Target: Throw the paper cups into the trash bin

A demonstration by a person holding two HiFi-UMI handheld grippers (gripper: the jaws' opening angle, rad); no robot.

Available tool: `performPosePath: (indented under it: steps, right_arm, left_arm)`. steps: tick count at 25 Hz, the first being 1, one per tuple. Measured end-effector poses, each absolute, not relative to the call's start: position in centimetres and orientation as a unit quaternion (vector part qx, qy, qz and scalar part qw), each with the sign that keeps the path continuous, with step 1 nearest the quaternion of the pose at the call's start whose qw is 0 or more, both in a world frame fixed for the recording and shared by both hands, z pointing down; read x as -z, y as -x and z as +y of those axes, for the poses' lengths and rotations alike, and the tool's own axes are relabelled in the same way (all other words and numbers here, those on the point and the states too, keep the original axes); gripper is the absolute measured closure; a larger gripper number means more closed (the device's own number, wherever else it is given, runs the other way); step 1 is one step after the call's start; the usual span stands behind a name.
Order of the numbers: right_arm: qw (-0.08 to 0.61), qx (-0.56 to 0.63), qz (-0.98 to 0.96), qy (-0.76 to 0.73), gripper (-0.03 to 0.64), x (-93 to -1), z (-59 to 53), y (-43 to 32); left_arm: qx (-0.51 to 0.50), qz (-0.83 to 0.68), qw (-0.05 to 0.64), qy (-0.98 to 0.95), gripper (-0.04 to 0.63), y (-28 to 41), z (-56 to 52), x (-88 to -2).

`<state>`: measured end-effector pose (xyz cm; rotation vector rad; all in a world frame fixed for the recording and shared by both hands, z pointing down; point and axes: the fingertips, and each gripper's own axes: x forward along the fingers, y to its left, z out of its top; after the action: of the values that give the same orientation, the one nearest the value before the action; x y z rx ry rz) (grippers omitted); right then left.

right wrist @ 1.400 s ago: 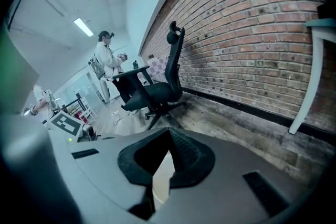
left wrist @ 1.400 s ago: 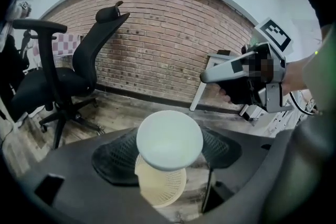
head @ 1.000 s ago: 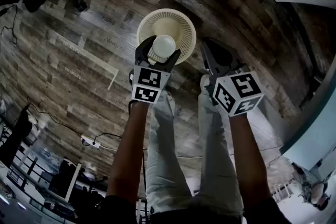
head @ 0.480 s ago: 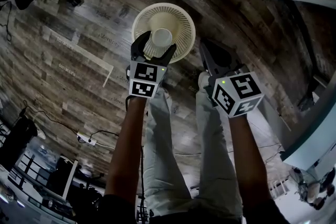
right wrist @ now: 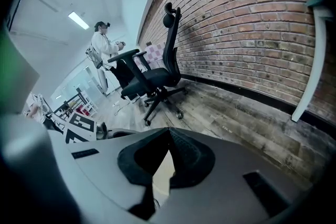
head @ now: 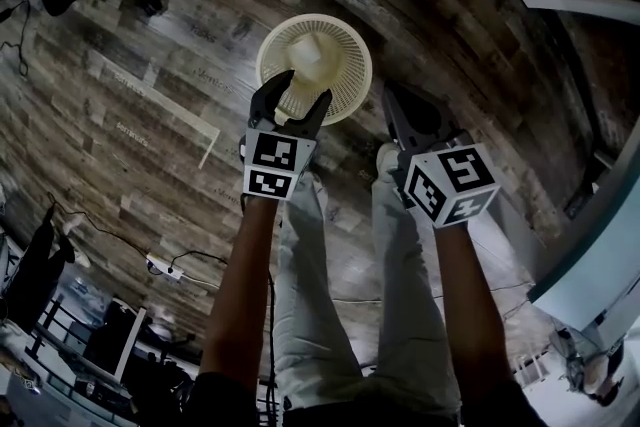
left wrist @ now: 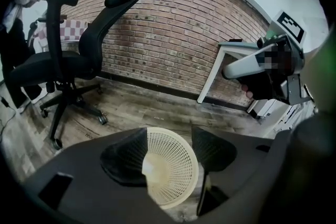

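Observation:
A cream mesh trash bin stands on the wooden floor in front of my feet. A paper cup lies inside it. In the left gripper view the same cup rests against the inner wall of the bin. My left gripper hangs just above the bin's near rim; its jaws are closing with nothing between them. My right gripper is to the right of the bin, over the floor. In its own view, my right gripper has its jaws meeting at the tips and empty.
A black office chair stands on the floor by the brick wall. A white table leg is at the right. A person stands far off. A power strip with cables lies on the floor to the left.
The paper cup that sat between my left jaws a second ago has dropped into the bin. The left jaws now stand narrower. The right gripper has hardly moved.

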<state>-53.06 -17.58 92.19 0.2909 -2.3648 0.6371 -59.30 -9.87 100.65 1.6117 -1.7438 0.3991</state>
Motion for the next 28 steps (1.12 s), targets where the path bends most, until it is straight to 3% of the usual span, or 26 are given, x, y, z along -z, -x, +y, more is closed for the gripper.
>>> performPosePath:
  steps: [13, 28]
  right_arm:
    - [0.300, -0.223, -0.922, -0.106, 0.612, -84.9, -17.6, 52.8]
    - [0.258, -0.190, -0.941, -0.106, 0.612, -73.4, -19.9, 51.3]
  left_arm:
    - [-0.143, -0.704, 0.300, -0.628, 0.528, 59.9, -10.1, -91.2]
    - [-0.086, -0.743, 0.245, -0.616, 0.586, 58.8, -9.3, -77.1]
